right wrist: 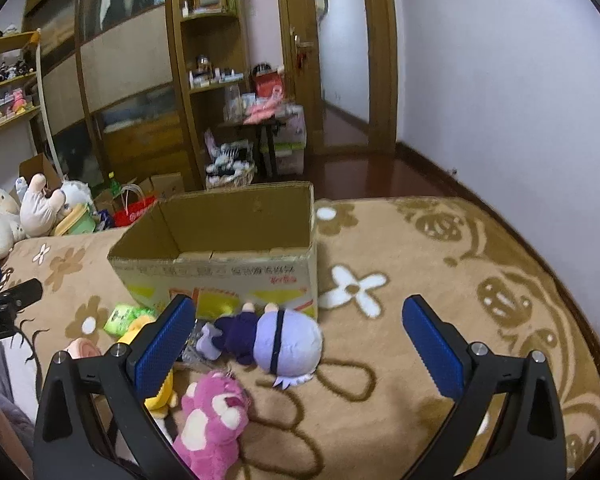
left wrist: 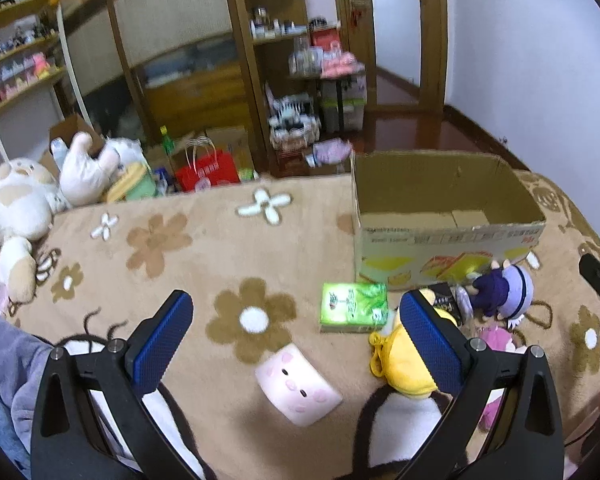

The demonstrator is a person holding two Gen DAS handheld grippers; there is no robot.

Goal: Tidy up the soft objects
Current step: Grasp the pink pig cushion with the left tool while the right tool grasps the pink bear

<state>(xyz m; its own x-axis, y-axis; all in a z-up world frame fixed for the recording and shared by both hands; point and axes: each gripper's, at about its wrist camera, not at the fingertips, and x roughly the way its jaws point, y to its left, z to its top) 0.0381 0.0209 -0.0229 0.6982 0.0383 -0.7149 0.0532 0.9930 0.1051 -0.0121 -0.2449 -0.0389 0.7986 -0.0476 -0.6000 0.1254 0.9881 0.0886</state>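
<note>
An open cardboard box (left wrist: 444, 236) (right wrist: 220, 276) stands on the flowered beige blanket (left wrist: 204, 248). In front of it lie a purple-haired doll (left wrist: 504, 288) (right wrist: 272, 340), a pink bear plush (right wrist: 212, 412), a yellow plush (left wrist: 400, 360), a pink-and-white pig plush (left wrist: 296, 388) and a green packet (left wrist: 354, 307). My left gripper (left wrist: 296, 322) hovers open over the pig plush, holding nothing. Above the doll and the bear my right gripper (right wrist: 300, 328) is open and empty as well.
Large white plush animals (left wrist: 24, 200) lie at the blanket's far left edge. Past the blanket are a red bag (left wrist: 208, 170), boxes, wooden shelving (left wrist: 260, 40) and a doorway (right wrist: 340, 60). A lavender sleeve (left wrist: 4, 360) shows at lower left.
</note>
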